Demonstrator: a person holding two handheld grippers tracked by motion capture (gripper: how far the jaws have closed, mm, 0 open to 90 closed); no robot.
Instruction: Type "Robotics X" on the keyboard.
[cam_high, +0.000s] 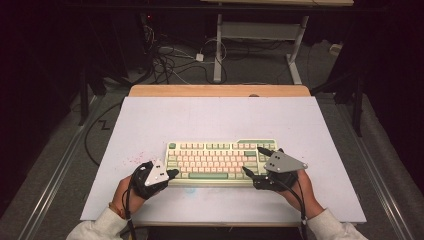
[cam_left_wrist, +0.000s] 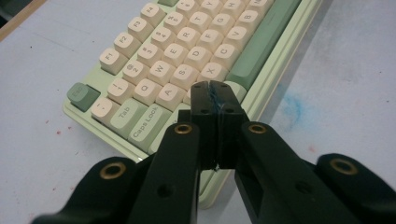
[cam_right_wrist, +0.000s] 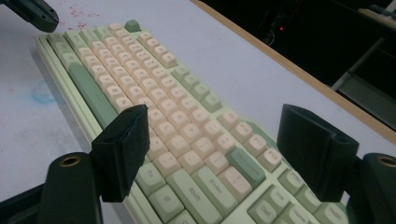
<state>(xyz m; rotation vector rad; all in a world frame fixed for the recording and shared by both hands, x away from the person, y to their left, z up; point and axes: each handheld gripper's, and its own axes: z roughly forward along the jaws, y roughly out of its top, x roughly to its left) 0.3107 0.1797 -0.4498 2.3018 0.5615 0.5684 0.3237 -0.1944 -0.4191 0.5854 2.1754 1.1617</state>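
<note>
1. White table carries everything, with faint red specks and a blue smudge on its surface
2. Green and cream keyboard lies near the front edge, its long axis running left to right between the two hands
3. Right gripper hangs over the keyboard's right end with jaws spread wide and nothing between them (keys show through the gap), so it looks the readier one for grasping that end
4. Left gripper sits at the lower-left keys, jaws pressed fully together, tips just over the bottom row, holding nothing
</note>
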